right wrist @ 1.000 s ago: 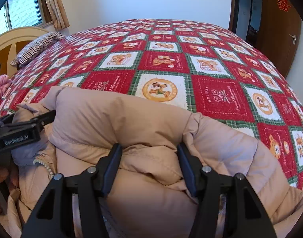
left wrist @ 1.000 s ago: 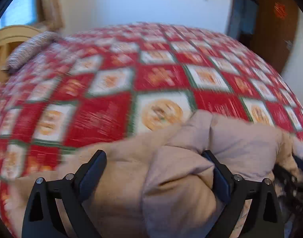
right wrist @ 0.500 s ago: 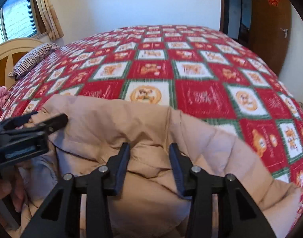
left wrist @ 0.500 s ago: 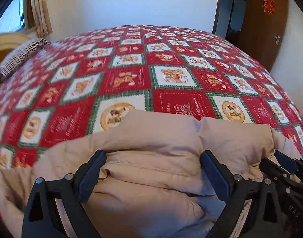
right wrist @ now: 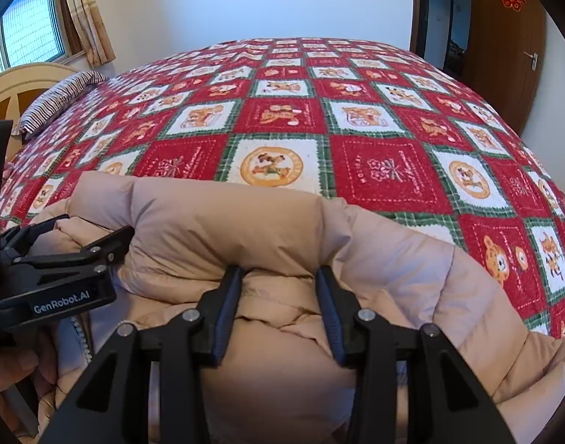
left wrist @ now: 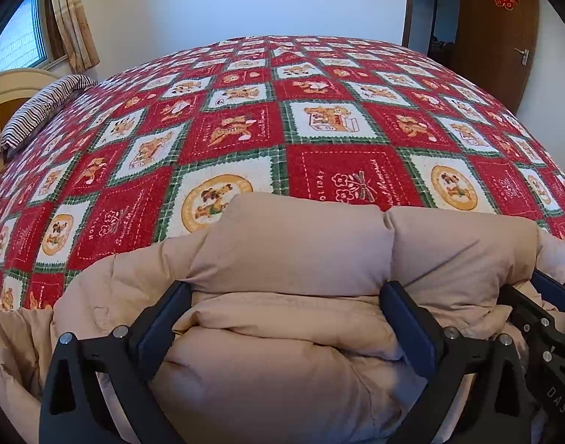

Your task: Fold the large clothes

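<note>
A large beige puffer jacket (left wrist: 301,251) lies bunched at the near edge of the bed; it also shows in the right wrist view (right wrist: 226,229). My left gripper (left wrist: 286,296) has its fingers wide apart around a thick padded fold, the pads touching the fabric on both sides. My right gripper (right wrist: 278,285) is narrower, with a roll of the jacket pinched between its fingers. The left gripper also shows in the right wrist view (right wrist: 60,259), beside the same fold. The right gripper shows at the right edge of the left wrist view (left wrist: 541,318).
The bed carries a red, green and white patchwork quilt (left wrist: 319,129) with cartoon squares. A striped pillow (left wrist: 41,107) and cream headboard (right wrist: 23,85) are at the far left. A brown door (right wrist: 504,37) stands at the right. A window with curtains (right wrist: 86,11) is at the left.
Both grippers have moved forward and steadied with the jacket fold; the bulky fold now lies flatter and wider across the bed edge. The right gripper's fingers have opened slightly from half a second ago.
</note>
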`<state>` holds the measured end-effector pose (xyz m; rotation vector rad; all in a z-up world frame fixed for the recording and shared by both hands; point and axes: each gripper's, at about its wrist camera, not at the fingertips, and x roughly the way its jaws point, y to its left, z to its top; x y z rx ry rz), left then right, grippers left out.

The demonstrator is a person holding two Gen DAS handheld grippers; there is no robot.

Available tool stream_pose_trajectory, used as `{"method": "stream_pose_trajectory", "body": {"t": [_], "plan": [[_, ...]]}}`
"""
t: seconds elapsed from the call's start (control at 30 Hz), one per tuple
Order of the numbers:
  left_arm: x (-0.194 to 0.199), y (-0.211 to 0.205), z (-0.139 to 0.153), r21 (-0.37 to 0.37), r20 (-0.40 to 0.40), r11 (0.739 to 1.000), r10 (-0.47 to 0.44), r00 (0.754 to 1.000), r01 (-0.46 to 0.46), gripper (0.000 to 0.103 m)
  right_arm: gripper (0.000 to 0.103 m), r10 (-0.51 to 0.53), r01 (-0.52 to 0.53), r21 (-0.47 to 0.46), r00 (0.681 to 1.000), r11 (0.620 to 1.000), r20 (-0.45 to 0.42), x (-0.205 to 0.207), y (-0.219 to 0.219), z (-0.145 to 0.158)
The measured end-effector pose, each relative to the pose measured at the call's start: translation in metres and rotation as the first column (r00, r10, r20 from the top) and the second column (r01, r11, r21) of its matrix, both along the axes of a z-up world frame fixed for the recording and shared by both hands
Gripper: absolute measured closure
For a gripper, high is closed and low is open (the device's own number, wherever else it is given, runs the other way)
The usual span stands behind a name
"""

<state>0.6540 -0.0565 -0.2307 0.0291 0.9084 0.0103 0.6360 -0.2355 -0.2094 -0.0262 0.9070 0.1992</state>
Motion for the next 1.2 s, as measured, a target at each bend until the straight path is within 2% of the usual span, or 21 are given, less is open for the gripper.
{"method": "stream_pose_trajectory", "body": {"t": [0.27, 0.9, 0.97, 1.03, 1.07, 1.13, 1.17, 1.2], "plan": [[0.0, 0.0, -0.001, -0.003, 0.005, 1.0, 0.003, 1.0, -0.003, 0.001, 0.057, -0.001, 0.001, -0.031, 1.0, 1.0, -0.005, 0.002, 0.005, -0.002], [0.003, -0.003, 0.0, 0.019, 0.0, 1.0, 0.003, 1.0, -0.003, 0.001, 0.056, -0.002, 0.002, -0.041, 1.0, 0.999, -0.005, 0.002, 0.005, -0.003], [0.006, -0.001, 0.004, 0.008, -0.019, 1.0, -0.007, 1.0, 0.007, 0.001, 0.054, 0.003, -0.003, -0.05, 1.0, 0.999, -0.007, 0.004, 0.006, -0.002], [0.003, 0.005, 0.018, -0.033, -0.015, 0.999, -0.032, 0.999, 0.032, 0.001, 0.053, 0.011, -0.011, -0.058, 1.0, 0.998, -0.015, 0.005, 0.006, 0.0], [-0.004, 0.009, 0.031, -0.061, 0.009, 0.997, -0.046, 0.999, 0.047, 0.001, 0.05, 0.027, -0.028, -0.068, 0.999, 0.997, -0.02, 0.004, 0.005, 0.005], [-0.022, 0.019, 0.054, -0.102, 0.062, 0.992, -0.064, 0.996, 0.07, 0.001, 0.037, 0.03, -0.03, -0.077, 0.999, 0.997, -0.013, -0.005, 0.001, 0.015], [-0.029, 0.021, 0.061, -0.108, 0.072, 0.991, -0.071, 0.995, 0.079, 0.001, 0.03, 0.025, -0.024, -0.06, 1.0, 0.998, 0.011, -0.015, -0.005, 0.025], [-0.04, 0.027, 0.069, -0.112, 0.083, 0.99, -0.079, 0.993, 0.088, 0.001, 0.028, 0.024, -0.023, -0.04, 0.999, 0.999, 0.03, -0.025, -0.011, 0.034]]}}
